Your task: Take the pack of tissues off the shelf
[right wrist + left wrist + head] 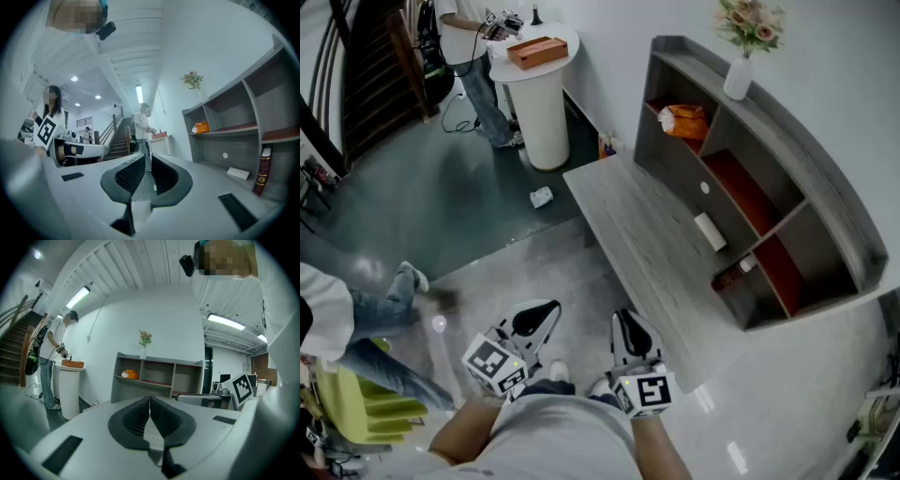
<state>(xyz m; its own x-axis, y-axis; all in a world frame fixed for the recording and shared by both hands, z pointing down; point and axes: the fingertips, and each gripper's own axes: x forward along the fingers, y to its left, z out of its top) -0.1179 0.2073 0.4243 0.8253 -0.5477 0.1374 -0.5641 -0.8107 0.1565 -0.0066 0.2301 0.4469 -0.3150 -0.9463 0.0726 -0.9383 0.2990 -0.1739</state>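
Note:
The orange pack of tissues (684, 120) lies in the top left compartment of the grey shelf unit (825, 192). It shows small and far off in the left gripper view (129, 375) and in the right gripper view (202, 127). Both grippers are held low, close to my body, well short of the shelf. My left gripper (546, 314) (150, 401) is shut and empty. My right gripper (623, 323) (147, 161) has its jaws almost together with nothing between them.
A long grey bench (647, 234) runs in front of the shelf, with a small white box (710, 231) on it. A white vase of flowers (738, 77) tops the shelf. A round white pedestal (542, 103) with a person beside it stands at the far left.

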